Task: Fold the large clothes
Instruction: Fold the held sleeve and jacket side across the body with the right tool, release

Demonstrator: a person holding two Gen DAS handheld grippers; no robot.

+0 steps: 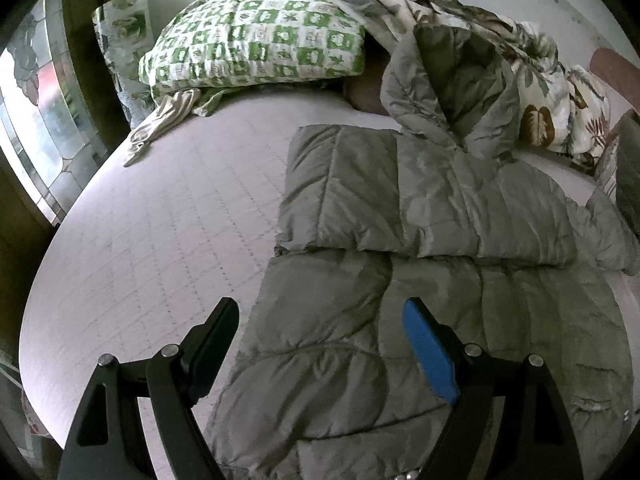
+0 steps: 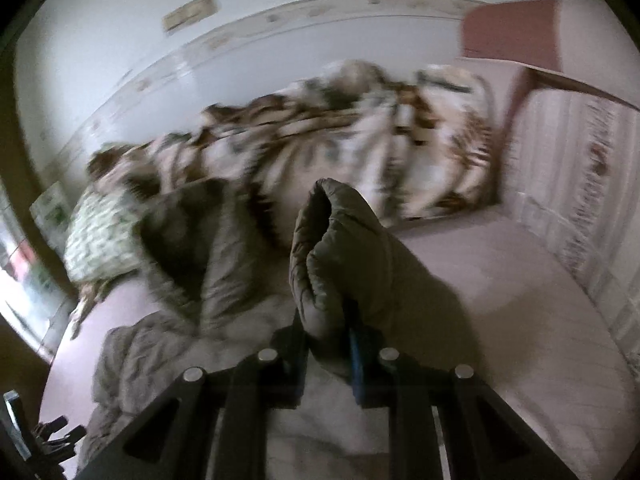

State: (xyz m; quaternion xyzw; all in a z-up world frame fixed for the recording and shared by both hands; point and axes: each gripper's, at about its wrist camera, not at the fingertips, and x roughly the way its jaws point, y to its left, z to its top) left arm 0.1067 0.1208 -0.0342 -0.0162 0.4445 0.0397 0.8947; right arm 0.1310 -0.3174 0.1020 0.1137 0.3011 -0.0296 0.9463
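A grey-green puffer jacket [image 1: 420, 272] lies spread on the pale pink bed [image 1: 160, 240], one sleeve folded across its chest and the hood raised at the back. My left gripper [image 1: 320, 320] is open and empty, hovering over the jacket's lower left part. In the right wrist view, my right gripper [image 2: 326, 340] is shut on the jacket's other sleeve [image 2: 340, 248], lifted above the bed with the cuff standing up. The rest of the jacket [image 2: 192, 272] lies to the left, blurred.
A green-and-white checked pillow [image 1: 256, 44] and a floral duvet [image 1: 540, 92] lie at the back of the bed, and the duvet [image 2: 360, 132] is blurred in the right wrist view. A small cloth [image 1: 160, 120] lies near the pillow. A window [image 1: 36, 120] is at left.
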